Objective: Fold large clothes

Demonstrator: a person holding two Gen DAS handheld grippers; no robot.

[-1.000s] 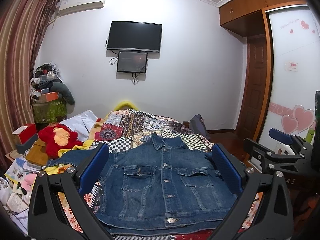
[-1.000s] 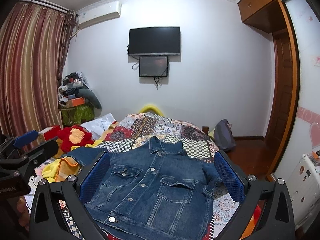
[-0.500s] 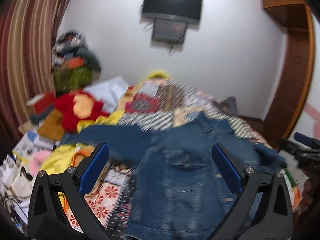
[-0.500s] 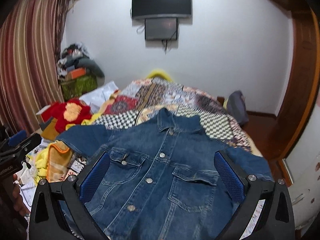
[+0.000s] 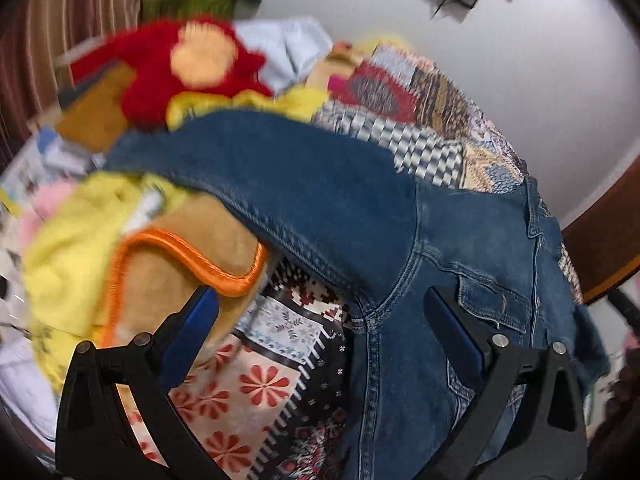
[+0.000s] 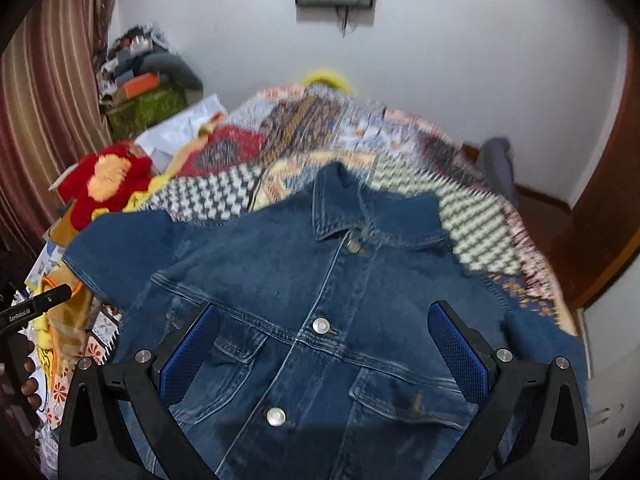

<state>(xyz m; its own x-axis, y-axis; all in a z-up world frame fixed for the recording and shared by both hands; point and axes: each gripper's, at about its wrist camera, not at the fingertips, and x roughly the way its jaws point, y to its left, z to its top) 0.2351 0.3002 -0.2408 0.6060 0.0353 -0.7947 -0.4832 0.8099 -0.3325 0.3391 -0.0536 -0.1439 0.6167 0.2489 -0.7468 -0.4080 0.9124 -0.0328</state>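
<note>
On the patchwork bed (image 6: 472, 220) the denim jacket (image 6: 320, 292) lies face up, buttoned, its sleeve (image 5: 256, 168) stretched toward the yellow cloth (image 5: 68, 232). Both tongs, left gripper (image 5: 320, 332) and right gripper (image 6: 324, 344), have dipped closer since a second ago, spread wide and empty, so folding likely starts at that sleeve.

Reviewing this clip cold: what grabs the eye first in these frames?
A blue denim jacket lies buttoned and front-up across the patchwork quilt, filling the middle of both views. Both the left gripper and right gripper hang open above it, holding nothing. A red plush toy lies past the jacket's outstretched sleeve.
</note>
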